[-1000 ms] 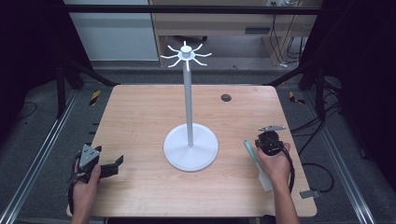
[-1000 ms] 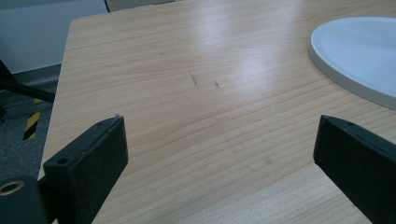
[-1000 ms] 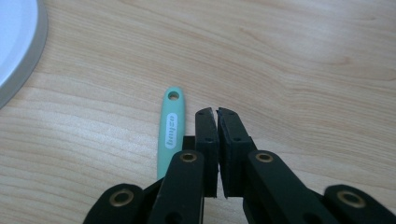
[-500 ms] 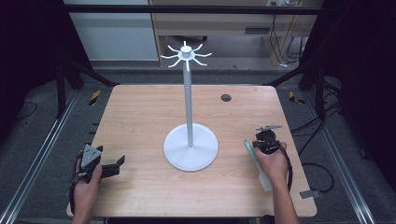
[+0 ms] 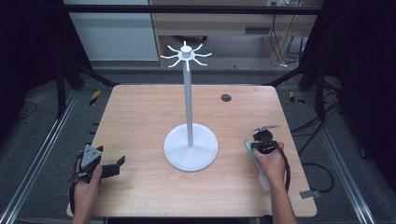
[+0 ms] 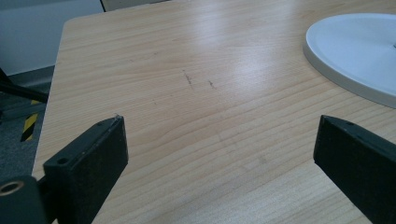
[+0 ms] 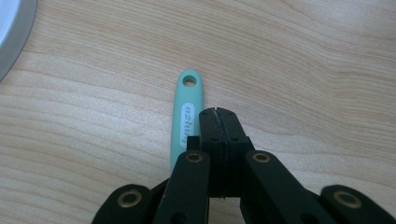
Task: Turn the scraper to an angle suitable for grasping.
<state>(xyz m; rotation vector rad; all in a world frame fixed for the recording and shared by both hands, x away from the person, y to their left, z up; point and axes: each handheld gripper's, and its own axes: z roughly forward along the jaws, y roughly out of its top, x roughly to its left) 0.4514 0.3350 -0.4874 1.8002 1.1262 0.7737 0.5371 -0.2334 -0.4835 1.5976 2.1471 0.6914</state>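
A white stand (image 5: 190, 147) with a round base, a tall pole and a ring of hooks on top stands mid-table; its base rim (image 6: 359, 51) also appears in the left gripper view. A utensil with a mint-green handle (image 7: 187, 109) lies flat on the wood right of the base (image 5: 247, 147); the handle has a hole at its end. My right gripper (image 7: 218, 114) points down just beside that handle, jaws shut together with nothing between them; in the high view it (image 5: 260, 144) sits at the handle's end. My left gripper (image 6: 219, 149) rests low at the table's front left (image 5: 116, 165), jaws wide open and empty.
A small dark round disc (image 5: 226, 97) sits near the table's far edge. Bare wood (image 5: 140, 121) stretches between the left gripper and the stand. Black frame legs and cables stand on the floor at both sides of the table.
My right gripper has edged slightly to the left, nearer the green handle. The left gripper and the stand have kept still.
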